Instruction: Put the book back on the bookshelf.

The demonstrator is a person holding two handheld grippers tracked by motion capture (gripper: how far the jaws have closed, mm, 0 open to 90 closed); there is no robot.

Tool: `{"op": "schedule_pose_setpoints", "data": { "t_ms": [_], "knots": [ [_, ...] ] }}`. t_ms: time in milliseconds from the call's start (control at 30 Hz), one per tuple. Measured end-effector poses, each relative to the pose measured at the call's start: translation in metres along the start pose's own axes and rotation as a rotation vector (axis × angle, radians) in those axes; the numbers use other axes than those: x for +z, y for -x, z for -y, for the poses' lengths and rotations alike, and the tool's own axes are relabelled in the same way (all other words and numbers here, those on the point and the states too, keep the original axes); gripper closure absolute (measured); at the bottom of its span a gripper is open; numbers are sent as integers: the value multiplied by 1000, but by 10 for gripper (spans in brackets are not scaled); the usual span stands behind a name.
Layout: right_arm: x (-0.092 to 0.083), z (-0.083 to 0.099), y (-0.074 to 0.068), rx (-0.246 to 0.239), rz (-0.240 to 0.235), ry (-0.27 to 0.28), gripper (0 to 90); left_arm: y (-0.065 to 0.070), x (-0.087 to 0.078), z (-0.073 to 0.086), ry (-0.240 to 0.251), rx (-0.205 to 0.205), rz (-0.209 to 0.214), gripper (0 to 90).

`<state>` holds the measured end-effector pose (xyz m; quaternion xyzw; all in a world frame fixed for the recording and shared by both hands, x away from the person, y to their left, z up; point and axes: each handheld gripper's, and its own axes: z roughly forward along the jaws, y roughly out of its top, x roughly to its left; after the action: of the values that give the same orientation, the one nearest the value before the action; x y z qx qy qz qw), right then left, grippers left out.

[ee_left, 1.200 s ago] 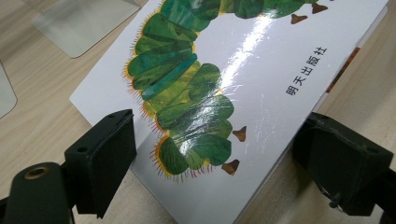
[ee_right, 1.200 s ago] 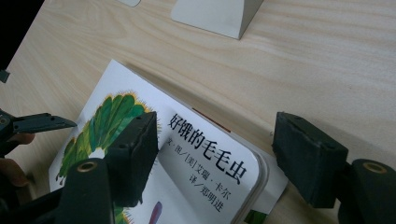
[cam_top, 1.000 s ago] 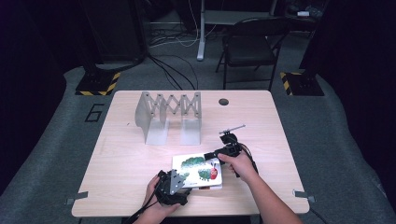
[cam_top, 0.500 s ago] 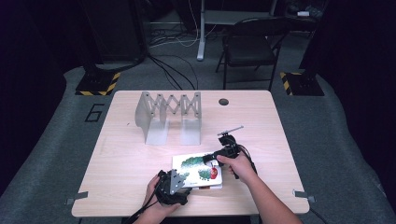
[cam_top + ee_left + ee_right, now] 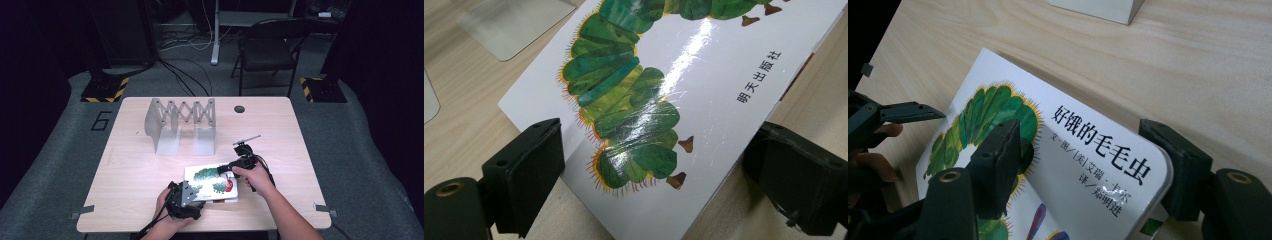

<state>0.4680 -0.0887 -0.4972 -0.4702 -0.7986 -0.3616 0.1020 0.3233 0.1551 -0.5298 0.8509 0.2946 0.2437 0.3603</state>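
We've got the picture book [image 5: 212, 181] lying flat near the table's [image 5: 125, 165] front edge. Both grippers straddle opposite corners, left gripper [image 5: 644, 165] and right gripper [image 5: 1088, 165], jaws spread wide and gripping nothing yet. That glossy cover looks slick, so if we pinch unevenly, it'll probably slide or twist out.

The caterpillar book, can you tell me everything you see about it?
The caterpillar book lies flat and closed near the table's front edge. Its glossy white cover shows a green caterpillar and black Chinese writing; corners are rounded. The left hand-held gripper and right hand-held gripper each straddle a corner, jaws open. Whether they touch it is unclear.
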Motion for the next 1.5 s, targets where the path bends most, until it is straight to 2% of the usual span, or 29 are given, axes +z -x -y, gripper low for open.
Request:
{"op": "schedule_pose_setpoints", "data": {
  "t_ms": [300, 667, 700, 800, 900, 1067, 1233, 1333, 1500],
  "knots": [
    [3, 2, 4, 29, -11, -8, 340, 0, 1, 0, 2, 8, 1, 80],
    [4, 3, 5, 35, -12, -6, 341, -1, 0, 0, -1, 13, 13, 79],
    [4, 3, 5, 35, -13, -6, 341, 0, -1, -1, -5, 16, 3, 84],
    [4, 3, 5, 30, -10, -4, 341, 1, -3, -2, -20, 29, 13, 118],
    [5, 4, 5, 17, -14, 0, 343, 3, -6, -3, -33, 35, 6, 150],
    [4, 4, 5, 22, -15, 0, 347, 1, -13, -3, -59, 8, 30, 171],
    [4, 5, 5, 31, -17, -3, 347, -6, -21, -7, -53, -51, 68, 174],
    [3, 4, 5, 30, -18, -10, 347, -11, -24, -8, -46, -88, 69, 174],
    [3, 5, 5, 31, -18, -8, 347, -22, -24, -11, -51, -123, 72, 173]
  ]
}}
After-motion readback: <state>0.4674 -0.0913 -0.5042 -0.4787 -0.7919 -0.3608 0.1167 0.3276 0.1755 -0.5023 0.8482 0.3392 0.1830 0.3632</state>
